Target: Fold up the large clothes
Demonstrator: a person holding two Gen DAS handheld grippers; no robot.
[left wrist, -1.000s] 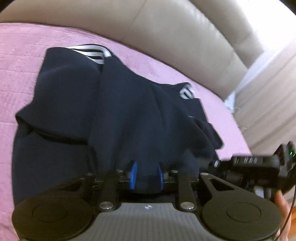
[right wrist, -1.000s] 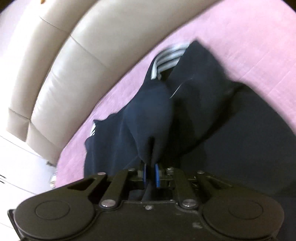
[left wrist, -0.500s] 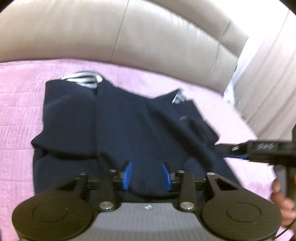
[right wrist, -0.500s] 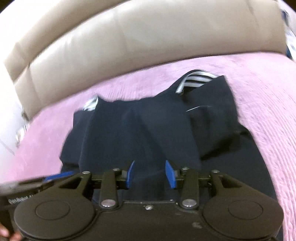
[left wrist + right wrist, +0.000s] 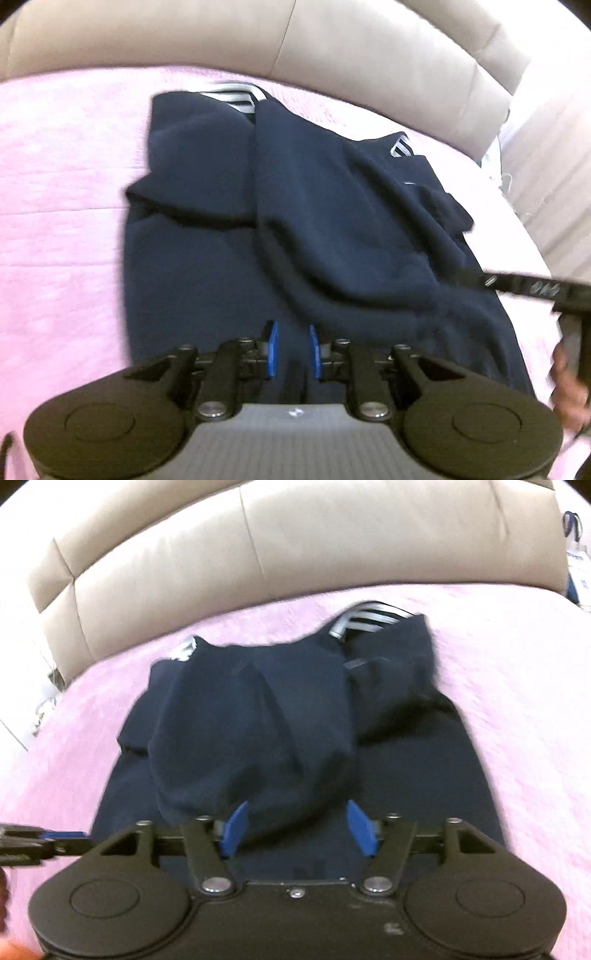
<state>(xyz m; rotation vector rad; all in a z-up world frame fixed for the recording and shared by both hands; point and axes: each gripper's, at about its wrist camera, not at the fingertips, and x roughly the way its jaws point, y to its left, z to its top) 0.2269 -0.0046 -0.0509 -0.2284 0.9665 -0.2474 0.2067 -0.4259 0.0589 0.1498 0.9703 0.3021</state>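
The left gripper (image 5: 292, 348) hangs just above the near part of the garment (image 5: 303, 236), its blue pads (image 5: 272, 347) a small gap apart with nothing between them. The right gripper (image 5: 297, 826) is spread wide, its pads (image 5: 233, 827) flanking the near edge of a folded-over dark flap without touching it. The garment, navy with grey-and-white striped trim (image 5: 364, 622) at its far end, lies folded on itself on the pink bedspread (image 5: 517, 686), sleeves drawn in across the body. Beyond the garment stands a beige padded headboard (image 5: 295, 550). In the left view the right gripper shows side-on at the garment's right edge.
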